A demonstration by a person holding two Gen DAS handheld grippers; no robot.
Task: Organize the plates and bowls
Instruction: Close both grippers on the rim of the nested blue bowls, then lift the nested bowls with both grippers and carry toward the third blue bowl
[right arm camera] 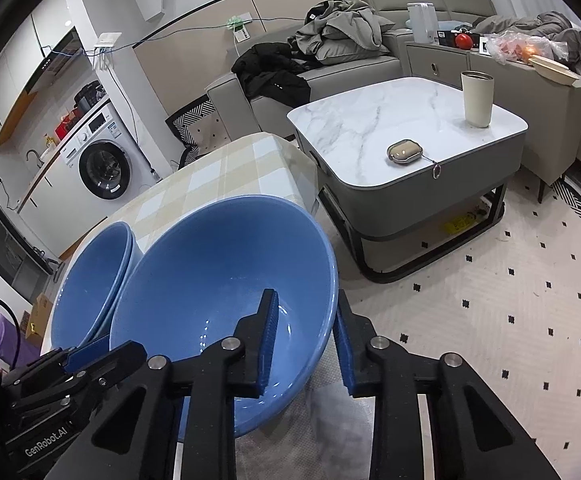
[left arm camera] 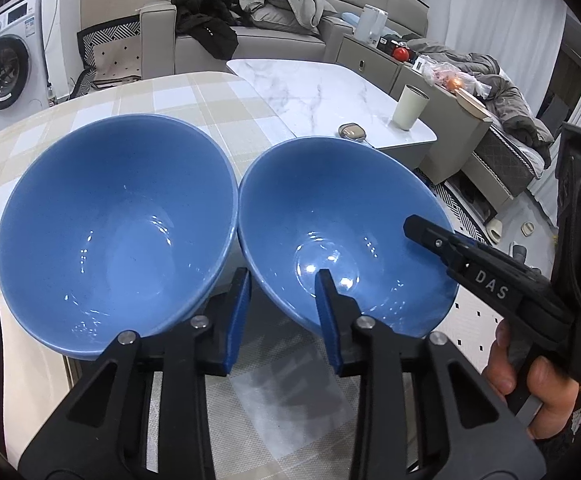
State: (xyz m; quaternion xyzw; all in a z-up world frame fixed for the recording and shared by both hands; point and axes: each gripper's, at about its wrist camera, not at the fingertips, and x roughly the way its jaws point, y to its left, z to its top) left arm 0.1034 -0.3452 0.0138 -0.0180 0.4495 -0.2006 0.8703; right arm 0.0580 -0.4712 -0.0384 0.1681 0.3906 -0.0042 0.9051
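Note:
Two blue bowls sit side by side at the near edge of a checkered table (left arm camera: 194, 92). The left bowl (left arm camera: 114, 232) is a stack of two, seen in the right wrist view (right arm camera: 90, 280). My left gripper (left arm camera: 282, 284) is open; its jaws straddle the near left rim of the right bowl (left arm camera: 342, 236), one finger inside, one outside. My right gripper (right arm camera: 306, 320) is open and straddles the right rim of that bowl (right arm camera: 218, 292), one pad inside, one outside. It also shows in the left wrist view (left arm camera: 414, 226).
A marble coffee table (right arm camera: 390, 120) stands beyond, with a cream tumbler (right arm camera: 476, 98) and a small case (right arm camera: 404, 152). A sofa with clothes (right arm camera: 338, 36) is behind it. A washing machine (right arm camera: 102, 160) stands at the left. A patterned rug (right arm camera: 510, 300) covers the floor to the right.

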